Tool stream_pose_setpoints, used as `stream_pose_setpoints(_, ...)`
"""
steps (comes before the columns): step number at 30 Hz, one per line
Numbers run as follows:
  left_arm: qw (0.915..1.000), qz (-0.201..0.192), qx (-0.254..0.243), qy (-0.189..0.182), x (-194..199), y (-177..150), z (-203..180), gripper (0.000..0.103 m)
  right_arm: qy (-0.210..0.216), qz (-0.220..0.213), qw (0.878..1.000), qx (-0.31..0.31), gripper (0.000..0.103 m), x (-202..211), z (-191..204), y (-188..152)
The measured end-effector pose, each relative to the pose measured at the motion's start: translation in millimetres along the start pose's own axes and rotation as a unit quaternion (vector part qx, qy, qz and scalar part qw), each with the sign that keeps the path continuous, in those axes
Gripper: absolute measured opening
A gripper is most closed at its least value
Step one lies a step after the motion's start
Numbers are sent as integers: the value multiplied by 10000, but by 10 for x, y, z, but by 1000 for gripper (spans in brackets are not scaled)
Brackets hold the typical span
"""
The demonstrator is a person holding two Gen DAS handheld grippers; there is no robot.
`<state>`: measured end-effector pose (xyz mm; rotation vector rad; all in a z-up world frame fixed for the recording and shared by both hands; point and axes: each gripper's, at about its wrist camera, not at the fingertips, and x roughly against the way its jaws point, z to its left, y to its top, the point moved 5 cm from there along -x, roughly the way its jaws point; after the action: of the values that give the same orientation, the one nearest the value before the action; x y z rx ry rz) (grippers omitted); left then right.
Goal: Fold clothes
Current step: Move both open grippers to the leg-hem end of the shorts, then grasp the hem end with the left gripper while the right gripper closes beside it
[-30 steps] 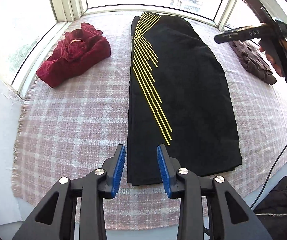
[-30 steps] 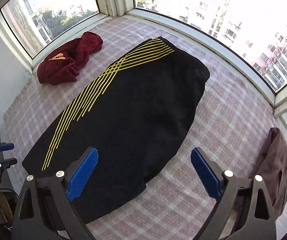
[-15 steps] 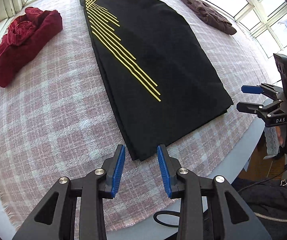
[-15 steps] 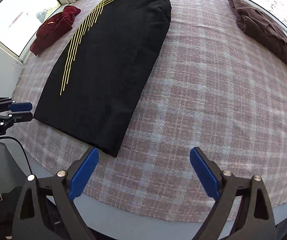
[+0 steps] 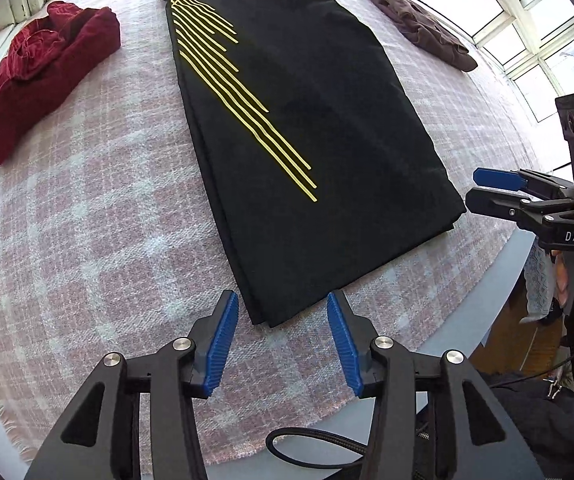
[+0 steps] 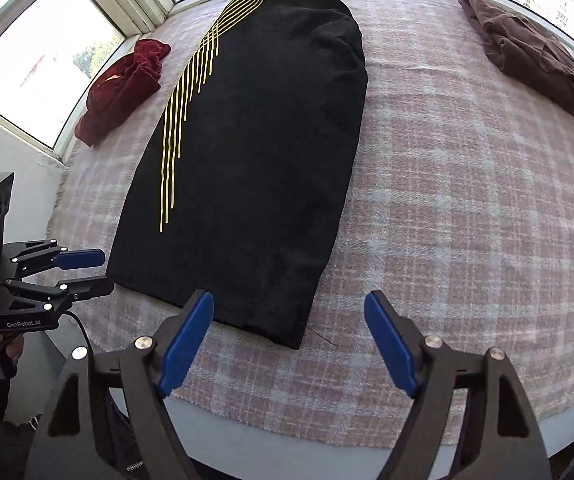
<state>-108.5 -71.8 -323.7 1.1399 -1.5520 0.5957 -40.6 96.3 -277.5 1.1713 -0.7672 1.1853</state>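
A black garment with yellow stripes [image 5: 327, 132] lies flat and folded lengthwise on the pink plaid cloth [image 5: 87, 220]; it also shows in the right wrist view [image 6: 255, 160]. My left gripper [image 5: 283, 308] is open and empty, just above the garment's near left corner. My right gripper [image 6: 289, 312] is open wide and empty, just above the near right corner. Each gripper shows in the other's view: the right one [image 5: 483, 190] at the right edge, the left one [image 6: 95, 270] at the left edge.
A crumpled dark red garment [image 5: 43, 76] lies at the far left, also in the right wrist view [image 6: 123, 84]. A brown garment [image 5: 419, 28] lies at the far right by the windows [image 6: 535, 56]. The table's front edge [image 5: 479, 304] is close.
Both grippers have come down to the garment's near hem, one at each corner. The left gripper's jaws have opened wider. The garment has not moved.
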Motion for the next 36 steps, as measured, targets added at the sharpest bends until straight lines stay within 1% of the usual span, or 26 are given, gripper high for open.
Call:
stream_pose_setpoints(2, 9999, 23, 161, -56, -24, -3, 18, 44, 135, -73, 9998, -87, 78, 65, 27, 22)
stream_pose_setpoints(3, 9997, 56, 249, -61, -44, -7, 34, 44, 110, -52, 9999, -83, 78, 47, 36, 40)
stream_pose_setpoints(5, 9991, 81, 409, -36, -72, -17, 78, 44, 44, 29, 10000, -40, 78, -48, 31, 62)
stream_pose_setpoints(7, 9984, 64, 555, -58, -71, -28, 118, 44, 85, 138, 9998, -81, 78, -171, 10, 60)
stream_pose_setpoints(10, 9971, 20, 749, -125, -58, -21, 155, 45, 132, 176, 9995, -247, 76, -252, -61, 16)
stream_pose_setpoints(12, 9968, 15, 782, -150, -57, -1, 155, 49, 144, 235, 9993, -241, 71, -309, -73, -16)
stream_pose_setpoints(14, 9968, 31, 783, -144, -57, 23, 152, 49, 134, 323, 9991, -219, 61, -371, -85, -51)
stream_pose_setpoints(21, 9958, 110, 875, -234, -57, 68, 165, 52, 201, 248, 9995, -26, 59, -436, -6, -130)
stream_pose_setpoints(22, 9952, 101, 934, -266, -55, 77, 182, 52, 183, 223, 9996, 32, 56, -450, 14, -143)
stream_pose_setpoints(25, 9932, 80, 1097, -374, -44, 110, 233, 54, 215, 176, 9995, 135, 55, -486, 47, -171)
stream_pose_setpoints(28, 9940, 75, 1034, -337, -35, 144, 248, 53, 384, 164, 9991, 116, 54, -508, 64, -182)
stream_pose_setpoints(29, 9942, 55, 1021, -329, -30, 158, 254, 53, 376, 154, 9991, 145, 54, -518, 69, -194)
stream_pose_setpoints(32, 9951, -7, 914, -372, -14, 200, 239, 40, 341, 160, 9991, 193, 54, -544, 80, -230)
stream_pose_setpoints(34, 9965, -14, 758, -357, -7, 223, 208, 24, 336, 160, 9991, 191, 55, -560, 85, -235)
stream_pose_setpoints(35, 9971, -21, 691, -326, -2, 234, 203, 20, 331, 158, 9991, 201, 55, -568, 90, -235)
stream_pose_setpoints(36, 9973, -47, 661, -307, 9, 248, 210, 14, 323, 158, 9991, 211, 55, -577, 96, -238)
